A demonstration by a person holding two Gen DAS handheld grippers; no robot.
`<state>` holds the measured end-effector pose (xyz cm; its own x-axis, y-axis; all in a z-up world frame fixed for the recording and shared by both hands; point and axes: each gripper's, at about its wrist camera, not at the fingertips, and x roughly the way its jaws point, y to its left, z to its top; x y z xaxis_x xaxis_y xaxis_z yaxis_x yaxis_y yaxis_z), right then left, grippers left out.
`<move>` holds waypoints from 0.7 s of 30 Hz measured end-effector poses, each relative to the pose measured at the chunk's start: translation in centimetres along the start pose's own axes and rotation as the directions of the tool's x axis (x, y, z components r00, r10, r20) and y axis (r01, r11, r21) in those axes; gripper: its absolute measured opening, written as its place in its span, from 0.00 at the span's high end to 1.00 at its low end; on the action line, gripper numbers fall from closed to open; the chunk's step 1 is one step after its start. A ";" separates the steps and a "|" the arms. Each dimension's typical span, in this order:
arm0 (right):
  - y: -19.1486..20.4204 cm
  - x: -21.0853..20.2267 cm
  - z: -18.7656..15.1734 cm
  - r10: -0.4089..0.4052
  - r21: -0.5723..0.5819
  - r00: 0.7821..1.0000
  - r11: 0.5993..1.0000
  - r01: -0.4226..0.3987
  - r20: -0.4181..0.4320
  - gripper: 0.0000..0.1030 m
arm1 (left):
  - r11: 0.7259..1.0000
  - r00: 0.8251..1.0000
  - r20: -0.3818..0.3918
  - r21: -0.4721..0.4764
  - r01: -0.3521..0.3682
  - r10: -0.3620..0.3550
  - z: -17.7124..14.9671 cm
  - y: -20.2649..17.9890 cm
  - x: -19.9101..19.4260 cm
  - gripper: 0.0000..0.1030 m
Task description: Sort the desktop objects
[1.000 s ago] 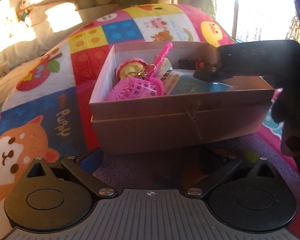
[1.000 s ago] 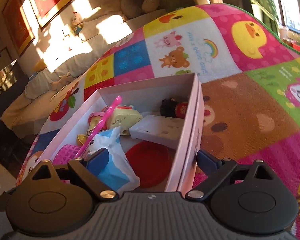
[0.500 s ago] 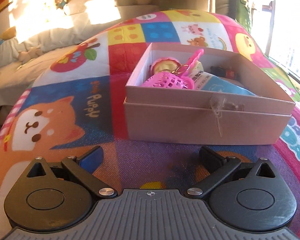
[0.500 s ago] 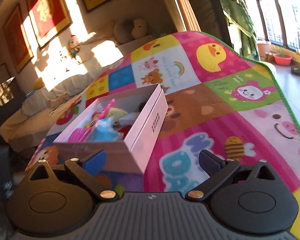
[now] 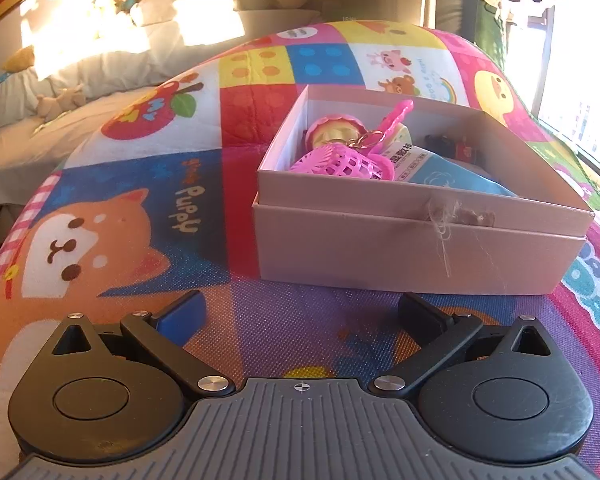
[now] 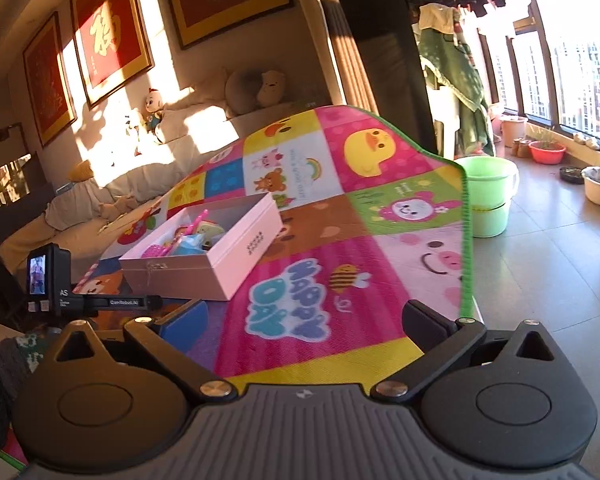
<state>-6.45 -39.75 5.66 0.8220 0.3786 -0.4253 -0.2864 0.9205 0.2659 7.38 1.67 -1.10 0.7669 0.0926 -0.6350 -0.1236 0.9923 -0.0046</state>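
Note:
A pale pink cardboard box (image 5: 416, 248) stands on the colourful play mat and holds the sorted items: a pink mesh basket (image 5: 342, 164), a pink stick (image 5: 396, 118), a gold-and-pink round toy (image 5: 334, 132) and a blue packet (image 5: 448, 174). My left gripper (image 5: 300, 312) hovers open just in front of the box, nothing between its fingers. In the right wrist view the box (image 6: 220, 256) lies far off to the left. My right gripper (image 6: 300, 320) stands back over the mat, its jaws still opening, empty.
The play mat (image 6: 340, 240) ends in a green edge at the right, with tiled floor and a green bucket (image 6: 488, 196) beyond. A small camera on a black bar (image 6: 48, 276) sits at the left. A sofa with plush toys (image 5: 100, 60) lies behind.
The right gripper has pulled back and away to the right from over the box, its jaws widening. It no longer shows in the left wrist view, which has rolled slightly.

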 end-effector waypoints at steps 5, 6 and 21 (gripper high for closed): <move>-0.8 -0.3 -0.3 -0.009 -0.001 1.000 1.000 0.009 -0.003 0.00 | 1.000 1.000 0.000 -0.005 0.000 0.000 0.1 -0.1 0.0 0.00; -0.8 -0.4 -0.3 -0.011 -0.011 1.000 1.000 0.011 0.001 0.00 | 1.000 1.000 -0.001 -0.004 0.000 0.000 0.1 -0.1 0.0 0.00; -11.0 0.2 -0.2 -0.382 0.219 0.920 0.908 0.357 0.082 0.00 | 1.000 1.000 -0.001 -0.006 -0.005 0.005 0.1 0.0 -0.1 0.00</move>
<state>-3.19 -49.73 2.49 0.9063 -0.0112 -0.4224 0.1418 0.9498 0.2790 7.40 1.71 -0.96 0.7655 0.0974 -0.6361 -0.1312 0.9913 -0.0061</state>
